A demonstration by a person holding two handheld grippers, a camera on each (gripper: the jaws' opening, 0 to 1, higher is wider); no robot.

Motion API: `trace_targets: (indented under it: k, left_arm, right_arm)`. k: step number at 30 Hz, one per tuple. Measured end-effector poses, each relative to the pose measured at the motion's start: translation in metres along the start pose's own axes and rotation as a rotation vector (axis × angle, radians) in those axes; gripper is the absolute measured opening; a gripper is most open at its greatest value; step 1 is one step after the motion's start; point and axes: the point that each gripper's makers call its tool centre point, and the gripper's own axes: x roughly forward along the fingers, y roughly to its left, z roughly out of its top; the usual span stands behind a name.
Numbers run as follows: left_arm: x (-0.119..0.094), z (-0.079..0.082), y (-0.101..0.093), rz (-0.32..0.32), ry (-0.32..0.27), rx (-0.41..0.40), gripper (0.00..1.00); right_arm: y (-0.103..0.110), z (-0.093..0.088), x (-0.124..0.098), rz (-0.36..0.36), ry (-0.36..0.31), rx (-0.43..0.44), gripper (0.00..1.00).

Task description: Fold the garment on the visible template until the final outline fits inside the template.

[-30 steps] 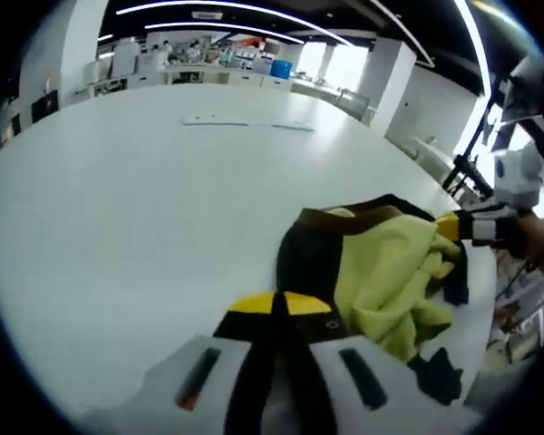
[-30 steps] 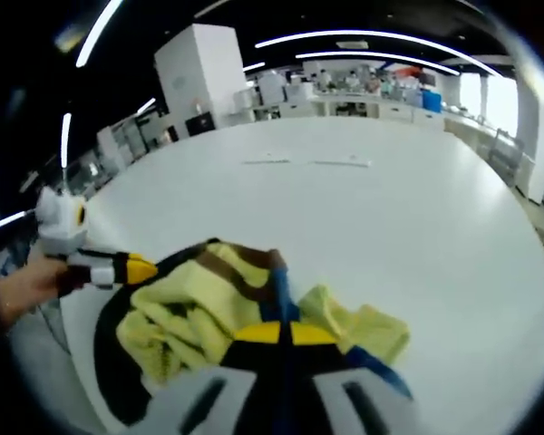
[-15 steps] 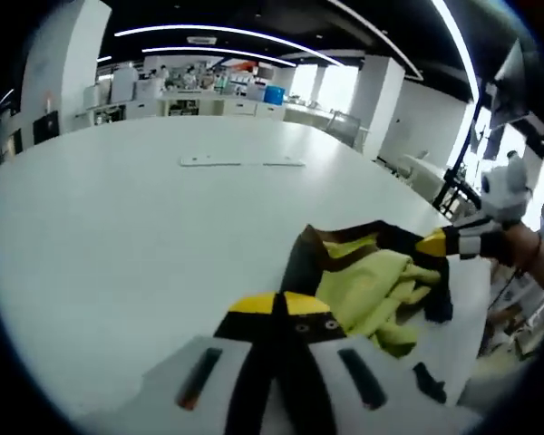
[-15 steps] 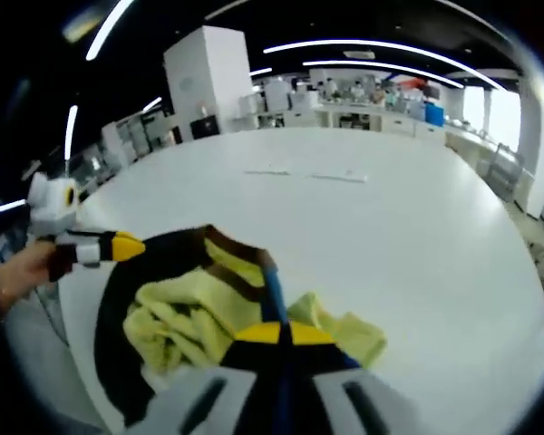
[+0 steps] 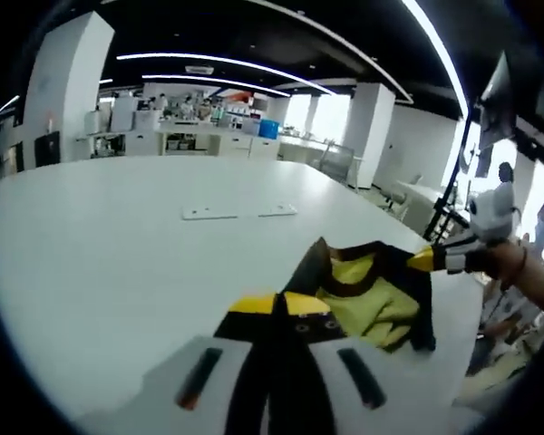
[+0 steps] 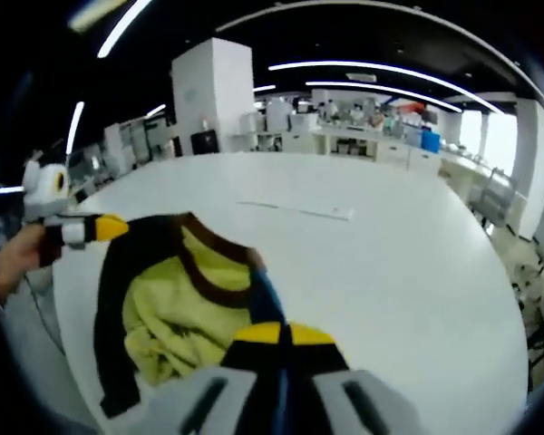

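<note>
Both grippers are pinching the black-and-yellow fleece garment [image 5: 372,304] edge: left gripper [image 5: 276,308] and right gripper [image 6: 276,337] jaws pressed together, cloth hanging between them above the white table [image 5: 118,236].

Garment [image 6: 177,299] between both tools' tips

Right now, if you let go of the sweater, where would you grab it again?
Probably the dark edge band of the garment, where the left gripper and right gripper already pinch it, shut. It is a firm strip stretched above the white table, so come from the near side. The yellow middle sags loose and would bunch.
</note>
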Motion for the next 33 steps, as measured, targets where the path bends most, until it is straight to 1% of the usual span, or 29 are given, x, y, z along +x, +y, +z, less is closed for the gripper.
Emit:
trace_targets:
  k: [3,6,10,12,13,14,16,18,22,23,25,27,29,30,33]
  left_arm:
    - [0.003,0.022,0.001,0.004,-0.048,-0.004,0.00]
    - [0.010,0.035,0.005,0.009,-0.068,-0.004,0.00]
    - [0.021,0.046,0.011,0.012,-0.077,-0.015,0.00]
    - [0.026,0.052,0.012,0.005,-0.088,-0.017,0.00]
    - [0.027,0.053,0.013,0.006,-0.089,-0.016,0.00]
    - [0.030,0.057,0.014,0.006,-0.091,-0.013,0.00]
    - [0.038,0.064,0.013,0.006,-0.110,-0.010,0.00]
    - [0.047,0.070,0.022,0.014,-0.122,-0.014,0.00]
    - [0.062,0.075,0.028,0.024,-0.130,-0.042,0.00]
    - [0.069,0.077,0.031,0.025,-0.134,-0.052,0.00]
    - [0.077,0.078,0.036,0.036,-0.139,-0.047,0.00]
    - [0.088,0.078,0.043,0.048,-0.138,-0.059,0.00]
    - [0.100,0.075,0.047,0.049,-0.133,-0.071,0.00]
    - [0.106,0.074,0.050,0.052,-0.131,-0.075,0.00]
    - [0.124,0.067,0.058,0.072,-0.115,-0.069,0.00]
  right_arm:
    - [-0.007,0.018,-0.001,-0.016,-0.033,-0.022,0.00]
    - [-0.016,0.032,0.001,-0.028,-0.054,-0.037,0.00]
    - [-0.025,0.050,0.005,-0.042,-0.082,-0.055,0.00]
    - [-0.028,0.055,0.007,-0.047,-0.086,-0.055,0.00]
    - [-0.032,0.062,0.009,-0.056,-0.099,-0.056,0.00]
    - [-0.034,0.066,0.010,-0.062,-0.104,-0.057,0.00]
    - [-0.039,0.074,0.015,-0.075,-0.116,-0.063,0.00]
    - [-0.044,0.083,0.023,-0.085,-0.129,-0.061,0.00]
    - [-0.057,0.096,0.041,-0.098,-0.140,-0.060,0.00]
    - [-0.059,0.098,0.045,-0.099,-0.139,-0.059,0.00]
    - [-0.063,0.100,0.051,-0.106,-0.143,-0.064,0.00]
    - [-0.070,0.100,0.062,-0.108,-0.135,-0.058,0.00]
    - [-0.079,0.099,0.074,-0.115,-0.123,-0.025,0.00]
    - [-0.084,0.099,0.081,-0.122,-0.128,-0.015,0.00]
    - [-0.092,0.099,0.097,-0.126,-0.120,0.001,0.00]
